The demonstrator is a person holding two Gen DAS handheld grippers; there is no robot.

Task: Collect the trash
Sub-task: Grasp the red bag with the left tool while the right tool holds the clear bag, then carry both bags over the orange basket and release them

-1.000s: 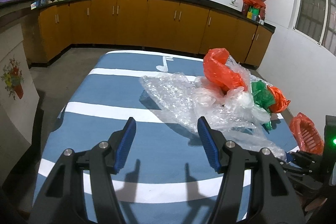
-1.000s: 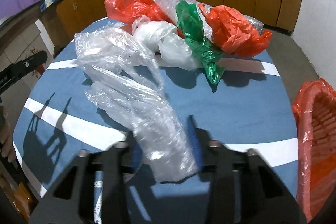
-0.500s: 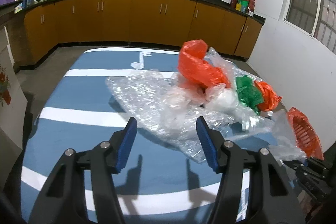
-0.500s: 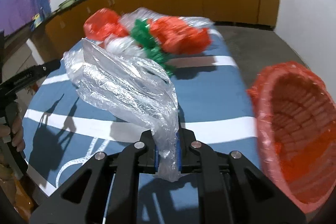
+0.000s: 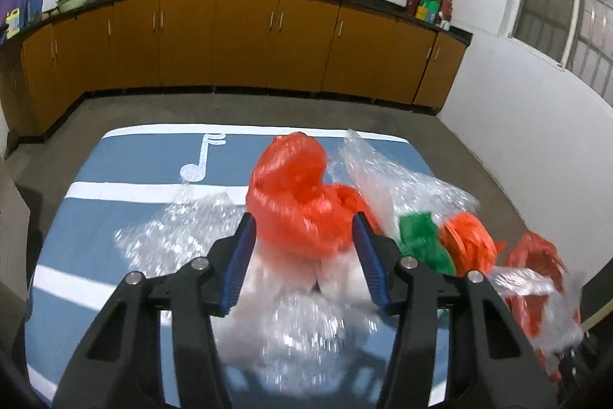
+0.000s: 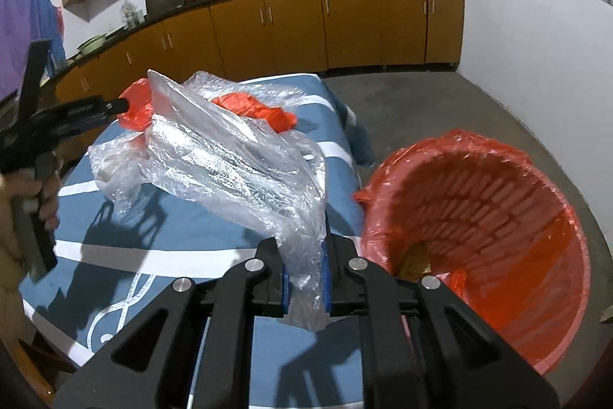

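Right gripper (image 6: 304, 288) pinches a clear bag (image 6: 237, 156), lifted above the blue table (image 6: 214, 232), with the red-lined bin (image 6: 471, 240) at its 3 o'clock. Left gripper (image 5: 302, 255) is spread wide, straddling the red bag (image 5: 299, 202) in the pile; green bag (image 5: 421, 244) at 3 o'clock.

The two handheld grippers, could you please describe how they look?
Both the left gripper and right gripper are matte black plastic linkages with silver round screw heads and blue ribbed finger pads. No cables show. A bare hand grips one handle.

bin (image 6: 528, 179) mouth open; bag pile (image 5: 302, 209) blocks table centre
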